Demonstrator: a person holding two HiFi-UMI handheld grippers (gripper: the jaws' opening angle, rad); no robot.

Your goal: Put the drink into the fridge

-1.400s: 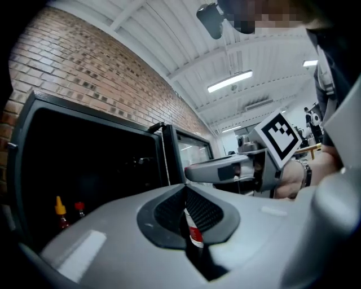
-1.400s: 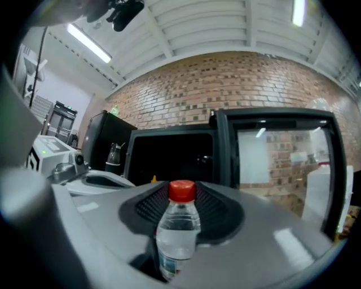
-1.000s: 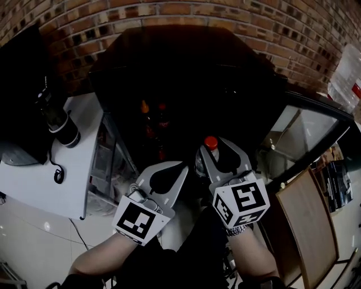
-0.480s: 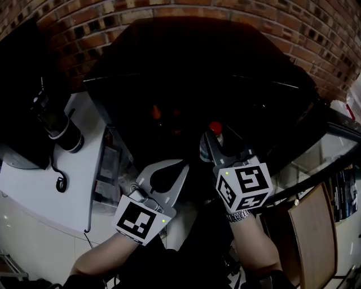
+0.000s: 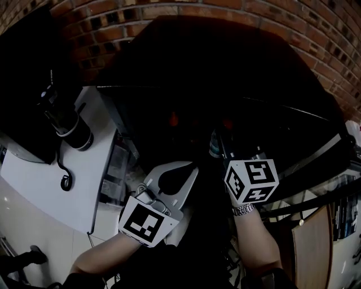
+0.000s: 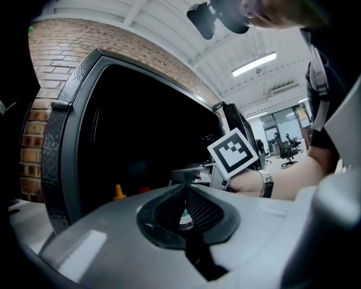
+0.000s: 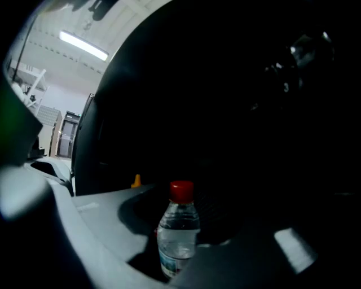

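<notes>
The right gripper [image 5: 221, 148], its jaws gripping the bottle [image 7: 177, 237], is moving deeper into the fridge [image 5: 237, 79], nearing placement; the left gripper [image 5: 190, 169] is trailing, jaws closed.

Fridge [image 5: 225, 79] before the brick wall [image 5: 169, 11], desk [image 5: 34, 169] at its left. Drink bottle [image 7: 177, 237], between the right gripper's [image 5: 221, 144] jaws, at the fridge's opening; left gripper [image 5: 189, 170] just before the fridge.

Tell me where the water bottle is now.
Right gripper view: the water bottle stands upright, held in the right hand-held gripper, facing the dark fridge.
</notes>
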